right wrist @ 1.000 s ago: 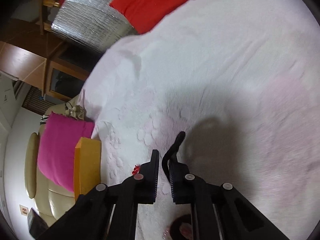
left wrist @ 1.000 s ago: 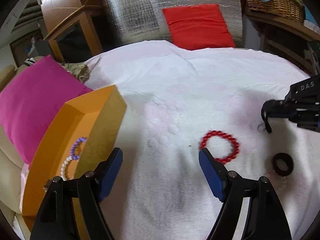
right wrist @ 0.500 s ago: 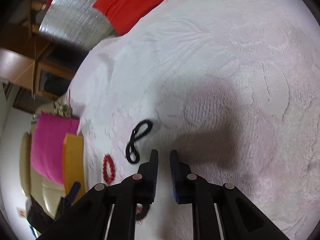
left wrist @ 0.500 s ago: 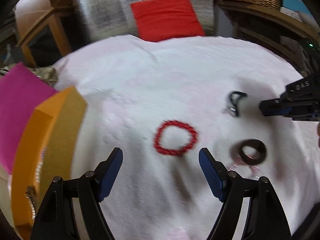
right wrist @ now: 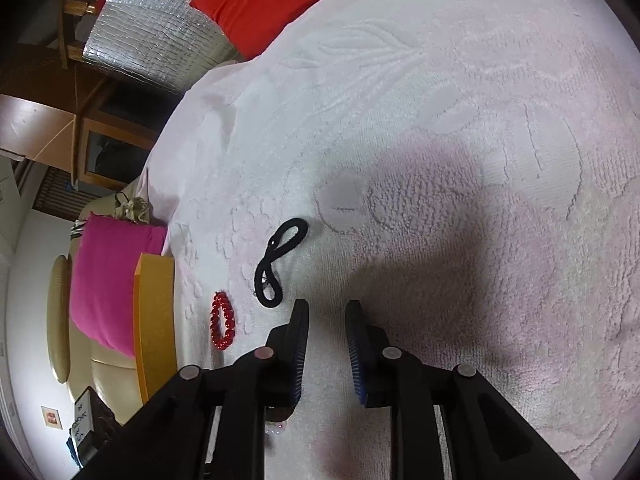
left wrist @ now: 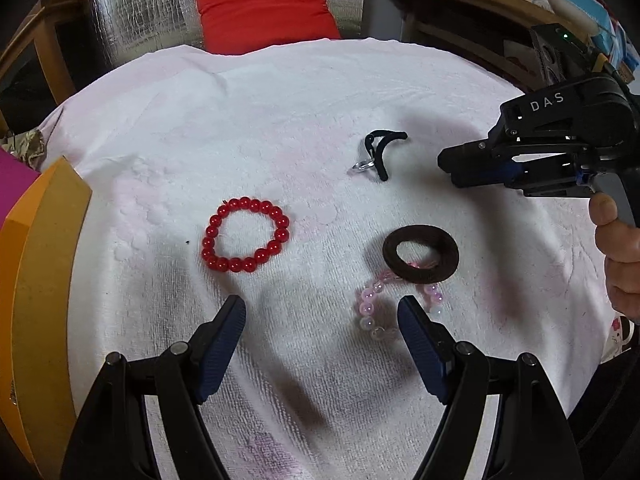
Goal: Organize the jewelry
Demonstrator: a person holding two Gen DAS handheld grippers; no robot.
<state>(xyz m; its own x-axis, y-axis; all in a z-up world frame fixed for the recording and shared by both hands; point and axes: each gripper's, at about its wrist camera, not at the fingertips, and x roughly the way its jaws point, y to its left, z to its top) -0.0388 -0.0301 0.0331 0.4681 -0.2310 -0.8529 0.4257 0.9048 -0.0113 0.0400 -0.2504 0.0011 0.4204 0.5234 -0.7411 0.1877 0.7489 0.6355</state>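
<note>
A red bead bracelet lies on the white towel, ahead and left of my open, empty left gripper. A dark ring bangle overlaps a pink-and-clear bead bracelet by my left gripper's right finger. A black cord with a small silver ring lies farther back. My right gripper hovers right of the cord, slightly open and empty. The right wrist view shows the cord, the red bracelet and my right gripper.
An orange tray stands at the towel's left edge, also in the right wrist view. A pink cushion lies beyond it. A red cushion and silver foil panel sit at the back.
My right gripper let go of the black cord, which now lies on the towel, and drew back with its jaws slightly parted. My left gripper swung right, away from the tray, over the bracelets.
</note>
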